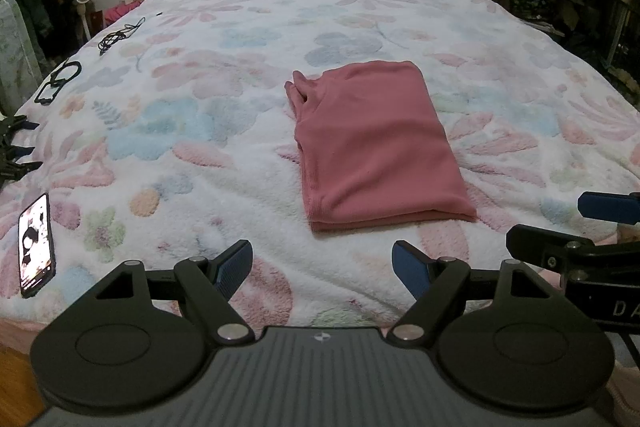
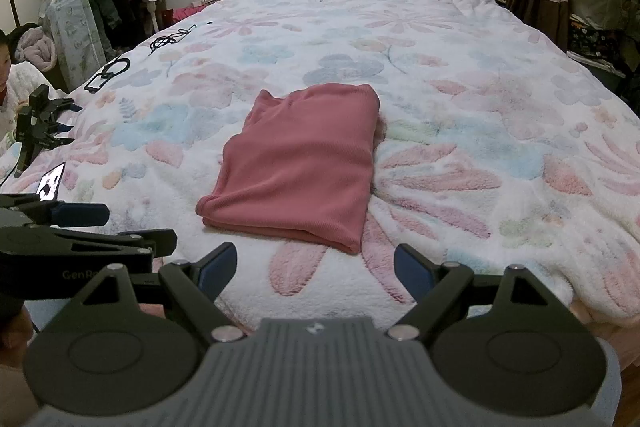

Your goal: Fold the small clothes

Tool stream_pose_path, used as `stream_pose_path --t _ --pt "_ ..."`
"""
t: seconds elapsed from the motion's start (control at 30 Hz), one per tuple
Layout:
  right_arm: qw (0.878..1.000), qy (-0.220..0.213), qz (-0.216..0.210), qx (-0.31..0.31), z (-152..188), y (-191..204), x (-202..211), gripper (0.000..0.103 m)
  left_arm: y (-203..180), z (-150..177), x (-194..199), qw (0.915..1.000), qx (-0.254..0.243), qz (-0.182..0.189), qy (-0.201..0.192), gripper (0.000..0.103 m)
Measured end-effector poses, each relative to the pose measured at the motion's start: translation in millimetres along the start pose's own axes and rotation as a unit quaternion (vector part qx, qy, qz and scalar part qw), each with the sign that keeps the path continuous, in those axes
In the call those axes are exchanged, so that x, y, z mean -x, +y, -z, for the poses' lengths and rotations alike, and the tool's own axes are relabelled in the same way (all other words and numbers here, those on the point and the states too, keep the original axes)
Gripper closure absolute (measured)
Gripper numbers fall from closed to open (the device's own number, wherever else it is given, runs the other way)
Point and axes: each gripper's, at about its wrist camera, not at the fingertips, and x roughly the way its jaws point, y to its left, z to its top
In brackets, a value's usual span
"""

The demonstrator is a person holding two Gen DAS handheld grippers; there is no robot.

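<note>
left tool (image 1: 322,269): wide open, holding nothing, at the bed's near edge | right tool (image 2: 316,269): open too, empty | pink top (image 2: 298,163): folded, flat in the middle of the bed (image 2: 460,75) | risk: a rough grab could pull the folds apart on the fluffy blanket

Folded pink garment (image 2: 298,163) on floral blanket (image 2: 460,75), right gripper (image 2: 316,273) fingers apart

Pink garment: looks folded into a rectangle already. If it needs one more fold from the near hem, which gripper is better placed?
Left, marginally. The pink garment's near hem lies almost straight ahead of the left gripper. From the right gripper it sits slightly left of centre. Both are open, empty, and short of the cloth.
</note>
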Motion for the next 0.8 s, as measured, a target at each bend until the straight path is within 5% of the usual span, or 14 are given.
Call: stream_pose_path --t 0.8 --pt "1.0 -0.003 0.0 -0.002 -1.9 2.8 1.0 0.021 1.7 -1.2 2.4 1.0 0.001 0.003 -0.009 0.011"
